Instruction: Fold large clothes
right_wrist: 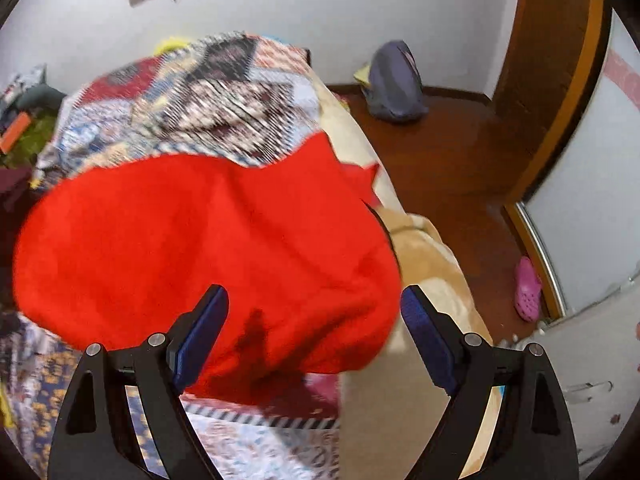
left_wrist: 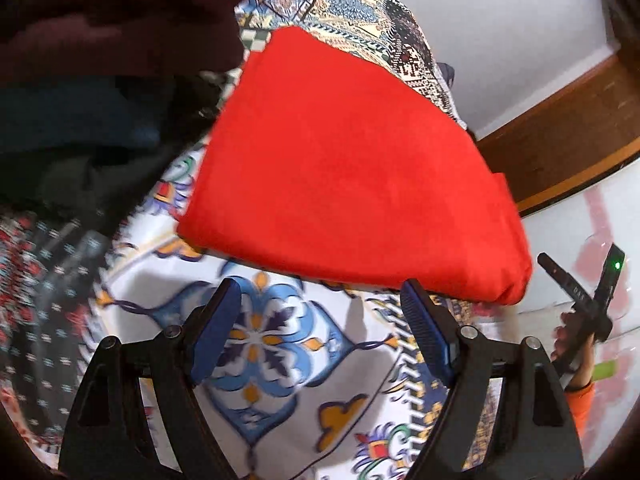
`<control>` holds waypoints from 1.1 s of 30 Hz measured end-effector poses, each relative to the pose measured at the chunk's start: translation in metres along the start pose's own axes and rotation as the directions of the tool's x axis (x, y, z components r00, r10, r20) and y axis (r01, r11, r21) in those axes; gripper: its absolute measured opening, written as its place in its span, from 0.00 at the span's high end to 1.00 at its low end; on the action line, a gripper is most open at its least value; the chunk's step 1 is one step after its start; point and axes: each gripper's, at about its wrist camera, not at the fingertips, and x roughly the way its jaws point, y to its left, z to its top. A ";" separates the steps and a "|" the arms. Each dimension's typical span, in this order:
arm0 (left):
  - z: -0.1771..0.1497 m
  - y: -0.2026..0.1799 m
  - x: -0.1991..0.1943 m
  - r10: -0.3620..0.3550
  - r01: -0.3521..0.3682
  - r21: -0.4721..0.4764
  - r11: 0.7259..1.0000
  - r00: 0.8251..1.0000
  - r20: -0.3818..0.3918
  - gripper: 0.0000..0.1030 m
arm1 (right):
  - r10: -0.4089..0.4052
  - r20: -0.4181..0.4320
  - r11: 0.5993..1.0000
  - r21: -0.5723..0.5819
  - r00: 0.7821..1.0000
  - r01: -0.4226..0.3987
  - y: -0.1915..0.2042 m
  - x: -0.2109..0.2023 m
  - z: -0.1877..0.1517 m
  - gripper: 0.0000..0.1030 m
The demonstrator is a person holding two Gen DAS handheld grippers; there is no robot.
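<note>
While both tools stand wide apart with nothing between their blue pads, the folded red garment [left_wrist: 348,168] lies flat on the bed's patterned sheet [left_wrist: 276,364], and everything else is placed here against that garment. To its left in the left wrist view sits a heap of dark clothes [left_wrist: 100,80], maroon on top and blue below, with a black cloth printed in red and white flowers [left_wrist: 44,280] lower down. Behind the garment, touching its far edge, lies a patchwork-print cloth [left_wrist: 360,12]. The left tool [left_wrist: 320,320] hovers just in front of the garment's near edge, its right pad close to the folded corner but not gripping it. To the garment's right, a hand in an orange sleeve [left_wrist: 576,364] holds the other black device.

From the right wrist view, the right tool [right_wrist: 316,328] hangs over the garment [right_wrist: 200,248], empty, the red cloth showing between its spread fingers. To the garment's right a beige blanket [right_wrist: 432,272] drapes off the bed. Further right, on the wooden floor, stand a grey-blue bag [right_wrist: 394,84] and a pink clog [right_wrist: 528,288].
</note>
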 end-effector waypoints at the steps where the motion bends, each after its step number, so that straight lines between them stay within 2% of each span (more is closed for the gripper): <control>1: 0.001 0.000 0.002 -0.016 0.016 -0.012 1.000 1.000 -0.005 0.21 | 0.005 0.013 1.000 -0.004 1.000 -0.005 0.004 -0.004 0.001 0.17; 8: 0.020 0.005 0.017 -0.131 0.136 -0.111 0.985 0.990 0.054 0.20 | 0.067 0.035 0.995 -0.070 0.997 -0.065 0.037 -0.006 -0.002 0.17; 11: 0.029 0.012 0.024 -0.167 0.183 -0.152 0.971 0.979 0.115 0.21 | 0.090 0.016 0.993 -0.084 0.996 -0.088 0.048 0.003 -0.004 0.17; 13: 0.032 0.009 0.028 -0.161 0.184 -0.154 0.971 0.975 0.150 0.21 | 0.104 0.001 0.991 -0.086 0.995 -0.104 0.054 0.009 -0.006 0.17; 16: 0.038 -0.005 0.034 -0.095 0.115 -0.108 0.988 0.980 0.175 0.23 | 0.122 -0.021 0.989 -0.082 0.992 -0.124 0.061 0.016 -0.009 0.17; 18: 0.043 -0.024 0.039 0.000 0.008 -0.041 0.999 0.983 0.182 0.39 | 0.125 -0.032 0.988 -0.085 0.992 -0.127 0.066 0.020 -0.010 0.17; 20: 0.047 -0.041 0.044 0.069 -0.074 0.017 0.997 0.979 0.191 0.53 | 0.127 -0.042 0.987 -0.090 0.991 -0.130 0.070 0.023 -0.011 0.17; 21: 0.048 -0.045 0.044 0.092 -0.101 0.033 0.994 0.976 0.199 0.64 | 0.126 -0.045 0.988 -0.089 0.991 -0.130 0.071 0.023 -0.011 0.17; 23: 0.053 -0.055 0.046 0.132 -0.149 0.067 0.986 0.968 0.215 0.79 | 0.122 -0.047 0.988 -0.086 0.991 -0.125 0.074 0.023 -0.012 0.17; 25: 0.057 -0.058 0.041 0.165 -0.189 0.082 0.979 0.958 0.234 0.84 | 0.129 -0.049 0.988 -0.079 0.990 -0.133 0.077 0.020 -0.012 0.17; 27: 0.058 -0.065 0.031 0.164 -0.196 0.099 0.976 0.951 0.262 0.87 | 0.134 -0.050 0.988 -0.076 0.990 -0.137 0.079 0.017 -0.012 0.17; 31: 0.066 -0.084 -0.008 0.063 -0.114 0.138 0.984 0.941 0.331 0.89 | 0.137 -0.040 0.987 -0.079 0.990 -0.140 0.085 0.007 -0.009 0.17; 33: 0.068 -0.094 -0.034 0.039 -0.108 0.163 0.981 0.925 0.378 0.89 | 0.143 -0.026 0.986 -0.080 0.989 -0.145 0.092 0.001 -0.004 0.17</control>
